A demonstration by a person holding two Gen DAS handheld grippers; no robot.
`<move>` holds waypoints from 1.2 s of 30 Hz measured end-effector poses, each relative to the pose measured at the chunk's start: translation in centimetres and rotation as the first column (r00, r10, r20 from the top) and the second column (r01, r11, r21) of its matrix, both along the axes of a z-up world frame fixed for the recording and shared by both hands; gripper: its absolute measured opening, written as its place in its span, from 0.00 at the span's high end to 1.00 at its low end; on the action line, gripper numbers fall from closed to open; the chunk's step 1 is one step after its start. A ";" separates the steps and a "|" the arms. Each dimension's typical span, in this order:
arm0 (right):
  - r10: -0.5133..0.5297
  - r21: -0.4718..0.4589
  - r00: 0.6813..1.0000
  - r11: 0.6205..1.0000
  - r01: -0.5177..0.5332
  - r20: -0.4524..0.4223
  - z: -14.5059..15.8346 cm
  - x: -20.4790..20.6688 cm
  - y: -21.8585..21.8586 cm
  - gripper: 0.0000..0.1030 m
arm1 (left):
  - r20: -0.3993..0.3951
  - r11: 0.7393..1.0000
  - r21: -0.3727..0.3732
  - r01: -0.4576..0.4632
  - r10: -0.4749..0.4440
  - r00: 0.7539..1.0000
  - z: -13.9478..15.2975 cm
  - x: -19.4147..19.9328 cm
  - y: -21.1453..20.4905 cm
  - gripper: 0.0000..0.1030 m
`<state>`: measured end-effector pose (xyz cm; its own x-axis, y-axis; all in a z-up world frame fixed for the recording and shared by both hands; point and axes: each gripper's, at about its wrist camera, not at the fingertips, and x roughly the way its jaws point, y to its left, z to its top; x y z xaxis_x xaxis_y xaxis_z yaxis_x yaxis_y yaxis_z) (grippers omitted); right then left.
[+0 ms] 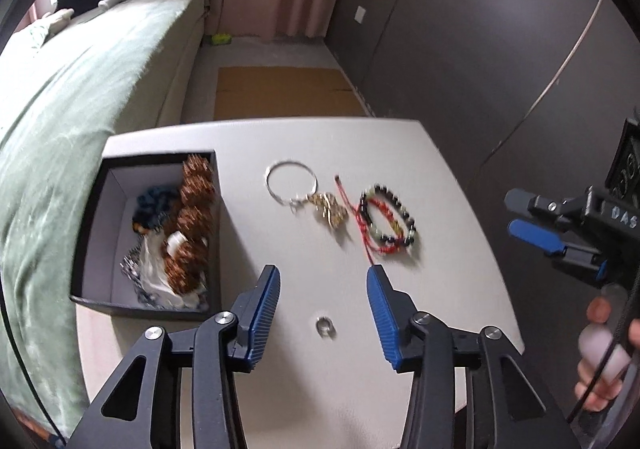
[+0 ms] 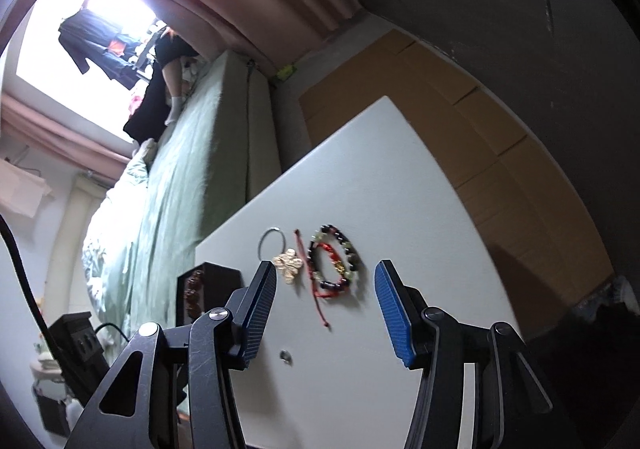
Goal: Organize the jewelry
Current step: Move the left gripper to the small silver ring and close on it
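Observation:
On the white table [image 1: 420, 169] lie a silver bangle [image 1: 291, 181] with a gold charm [image 1: 331, 209], a red cord [image 1: 352, 209], a dark and green bead bracelet [image 1: 390, 219] and a small silver ring [image 1: 325, 327]. A black box [image 1: 100, 217] at the left holds brown spiky beads and other jewelry. My left gripper [image 1: 323, 275] is open and empty above the ring. My right gripper [image 2: 325, 269] is open and empty, near the bracelet [image 2: 336, 261] and the ring [image 2: 286, 356]; it also shows at the right edge of the left wrist view [image 1: 520, 215].
A bed with a green cover [image 1: 72, 97] runs along the table's left side. Flat cardboard [image 1: 284, 93] lies on the floor beyond the table. A dark wall [image 1: 480, 49] stands to the right. A person sits on the bed far off.

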<state>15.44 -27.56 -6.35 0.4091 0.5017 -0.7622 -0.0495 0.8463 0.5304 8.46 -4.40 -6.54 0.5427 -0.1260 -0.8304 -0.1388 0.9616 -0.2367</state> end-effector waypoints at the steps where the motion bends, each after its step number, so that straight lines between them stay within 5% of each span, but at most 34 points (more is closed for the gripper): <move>1: -0.002 -0.002 1.000 1.000 0.002 -0.004 -0.1 0.0 -0.2 0.49 | -0.011 1.000 0.002 0.001 -0.001 1.000 -0.4 0.0 -0.2 0.58; 6: 0.000 -0.014 0.999 1.000 -0.001 -0.043 -0.7 -0.2 -0.7 0.49 | -0.075 1.000 0.008 0.002 -0.001 0.997 -2.7 0.4 -1.3 0.67; 17: 0.029 -0.025 0.996 0.999 -0.031 -0.085 -1.5 -0.5 -1.2 0.49 | -0.168 0.996 0.077 0.036 -0.022 0.986 -6.0 1.6 -3.6 0.69; 20: 0.039 -0.034 0.995 0.998 -0.043 -0.094 -1.6 -0.6 -1.0 0.49 | -0.193 0.991 0.124 0.042 -0.017 0.981 -6.1 2.1 -3.9 0.87; 36: 0.057 -0.169 0.979 0.981 -0.091 -0.195 -4.9 1.3 1.7 0.48 | -0.230 0.999 -0.006 0.050 -0.050 0.972 -2.7 3.8 -0.2 0.88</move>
<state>16.77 -25.84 -11.27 0.2169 0.3760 -0.9009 -0.0290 0.9249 0.3791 12.24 -4.64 -9.24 0.3300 -0.1480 -0.9323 -0.1413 0.9688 -0.2038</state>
